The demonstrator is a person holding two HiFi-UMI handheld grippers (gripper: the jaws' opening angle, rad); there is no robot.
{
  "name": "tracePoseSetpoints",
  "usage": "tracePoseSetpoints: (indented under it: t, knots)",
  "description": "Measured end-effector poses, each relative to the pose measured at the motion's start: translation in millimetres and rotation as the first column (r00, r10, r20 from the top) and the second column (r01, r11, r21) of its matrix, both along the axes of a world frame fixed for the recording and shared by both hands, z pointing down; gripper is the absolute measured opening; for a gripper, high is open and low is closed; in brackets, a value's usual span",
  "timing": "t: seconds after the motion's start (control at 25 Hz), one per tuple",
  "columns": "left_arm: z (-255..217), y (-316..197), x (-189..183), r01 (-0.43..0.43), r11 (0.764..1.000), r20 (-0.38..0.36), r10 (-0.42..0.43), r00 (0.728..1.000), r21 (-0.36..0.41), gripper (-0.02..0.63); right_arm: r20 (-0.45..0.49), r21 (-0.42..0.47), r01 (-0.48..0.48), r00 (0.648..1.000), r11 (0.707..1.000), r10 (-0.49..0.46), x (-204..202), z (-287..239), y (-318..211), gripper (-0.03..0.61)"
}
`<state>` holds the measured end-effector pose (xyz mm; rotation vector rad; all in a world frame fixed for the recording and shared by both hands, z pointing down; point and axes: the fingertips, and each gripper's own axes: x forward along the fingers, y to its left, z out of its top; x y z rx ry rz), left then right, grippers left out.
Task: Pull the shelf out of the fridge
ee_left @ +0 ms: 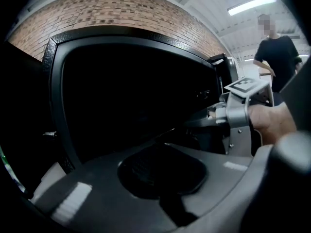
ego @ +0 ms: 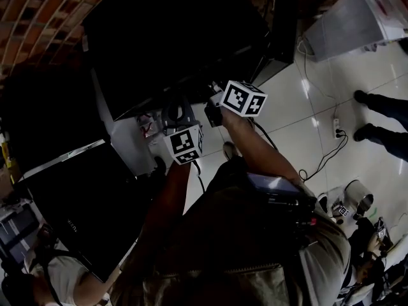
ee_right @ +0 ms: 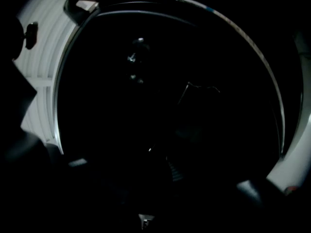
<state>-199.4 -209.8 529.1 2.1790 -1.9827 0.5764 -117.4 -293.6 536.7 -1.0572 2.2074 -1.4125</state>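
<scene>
The black fridge (ego: pixel 172 37) stands ahead of me, its inside too dark to make out a shelf. My right gripper (ego: pixel 213 110) reaches toward the fridge front under its marker cube. In the left gripper view it shows at the right (ee_left: pixel 216 114), held by a hand, its tips at a dark ledge of the fridge (ee_left: pixel 131 96). Its own view is almost black; the right gripper (ee_right: pixel 165 174) has faint jaw highlights far apart with nothing seen between them. My left gripper (ego: pixel 175 116) hangs beside it, lower left. Its ribbed pad (ee_left: pixel 160 171) lies bare, jaws open and empty.
A brick wall (ego: pixel 38 18) is behind the fridge. A second black cabinet (ego: pixel 76 203) stands at lower left. On the white floor lie a power strip and cables (ego: pixel 336 129); a person's legs (ego: pixel 382 116) stand at the right. A person in black (ee_left: pixel 277 57) stands beyond the right gripper.
</scene>
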Motion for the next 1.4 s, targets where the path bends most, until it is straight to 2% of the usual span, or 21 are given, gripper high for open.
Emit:
tracePoseSetpoints:
  t: [0.16,0.32,0.52,0.6,0.64,0.76,0.84,1.0,1.08,1.24,1.4]
  knots:
    - [4.2,-3.8,-2.1,-0.006,1.0,0.004,0.006,1.0,-0.009,0.006,0.118,-0.033,-0.017,0.993,0.999,0.02,-9.1,2.3,-13.8,0.115]
    - [8.7,-7.2,-8.7,0.01,1.0,0.006,-0.01,1.0,-0.027,0.006,0.198,-0.041,-0.021,0.98,0.999,0.028,-18.9,0.4,-30.3,0.115]
    - [9.7,-12.5,-14.3,0.021,0.999,0.001,-0.02,1.0,-0.025,0.006,0.244,-0.051,-0.024,0.969,0.998,0.036,-27.0,-2.7,-46.7,0.109]
    - [9.0,-13.6,-15.0,0.024,0.999,-0.006,-0.024,1.0,-0.023,0.006,0.234,-0.076,-0.036,0.971,0.996,0.053,-25.3,13.1,-49.4,0.046]
    - [8.6,-13.9,-14.8,0.023,1.0,-0.009,-0.024,1.0,-0.021,0.006,0.231,-0.093,-0.042,0.971,0.995,0.063,-23.9,22.8,-50.0,0.041]
    - [8.8,-13.6,-13.6,0.016,1.0,-0.01,-0.016,1.0,-0.02,0.006,0.283,-0.121,-0.055,0.955,0.991,0.087,-22.8,21.3,-51.5,0.032]
    - [9.8,-11.8,-12.6,0.005,1.0,-0.006,-0.006,1.0,-0.02,0.006,0.292,-0.171,-0.054,0.951,0.984,0.103,-21.4,38.7,-48.7,0.023]
    - [10.7,-3.0,-11.1,-0.003,1.0,0.003,0.003,1.0,-0.025,0.006,0.407,-0.185,-0.051,0.905,0.981,0.123,-22.3,-0.4,-43.3,0.014]
    - [10.3,2.4,-8.4,-0.001,1.0,0.003,0.001,1.0,-0.021,0.006,0.418,-0.192,-0.05,0.899,0.98,0.128,-18.7,-2.2,-37.1,0.011]
    - [-1.0,12.5,0.7,0.025,1.0,-0.049,-0.025,0.998,-0.011,0.006,0.427,-0.201,-0.049,0.895,0.978,0.133,-9.1,-5.2,-19.3,0.011]
    - [-2.5,30.2,1.4,0.023,1.0,-0.058,-0.023,0.998,-0.007,0.006,0.428,-0.22,-0.054,0.892,0.974,0.146,2.1,-7.2,2.1,0.011]
